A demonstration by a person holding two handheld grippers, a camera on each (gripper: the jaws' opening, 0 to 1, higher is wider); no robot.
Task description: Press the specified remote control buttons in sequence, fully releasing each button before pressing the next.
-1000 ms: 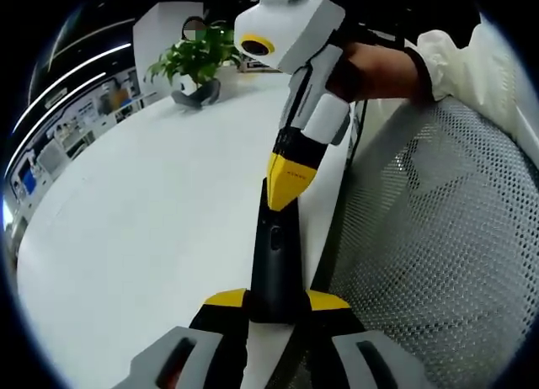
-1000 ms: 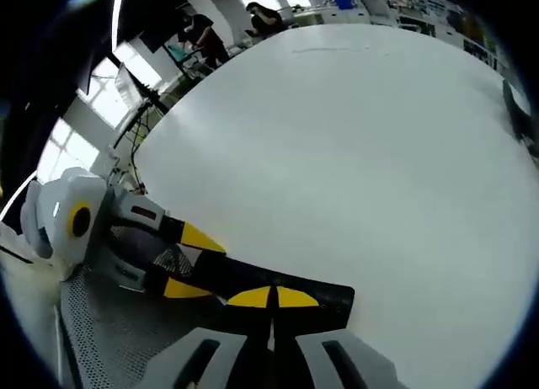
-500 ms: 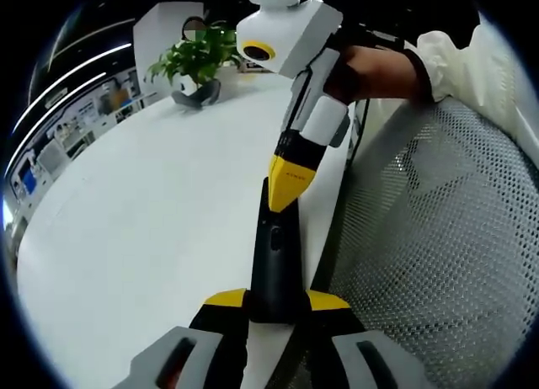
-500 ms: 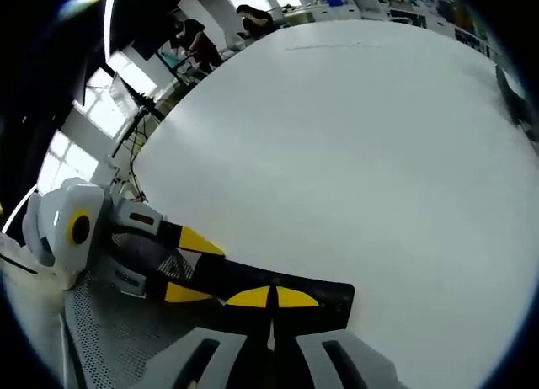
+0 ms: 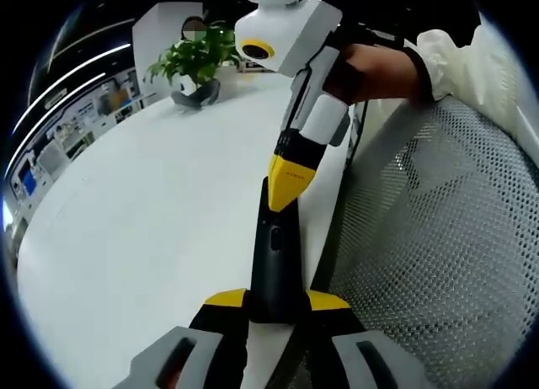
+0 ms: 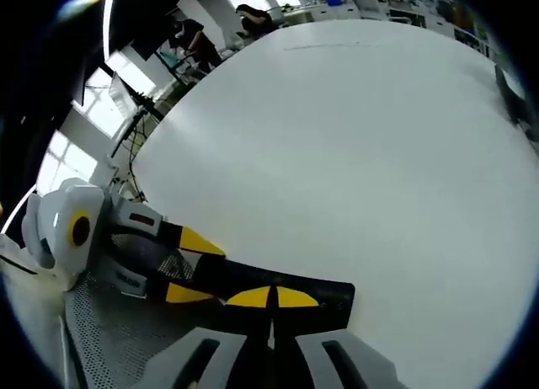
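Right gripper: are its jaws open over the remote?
No, the right gripper has its yellow jaws shut together, their tip down on the black remote that the left gripper clamps at the other end.

A potted plant (image 5: 195,62) is seen at the far end of the white surface (image 5: 152,212). A perforated mesh panel (image 5: 438,237) lies beside the surface.

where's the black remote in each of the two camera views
Left gripper view: the remote stands lower centre, between the left claw tips, the right claw on its far end.
Right gripper view: remote lies bottom centre.
Shared landmark: the white table.
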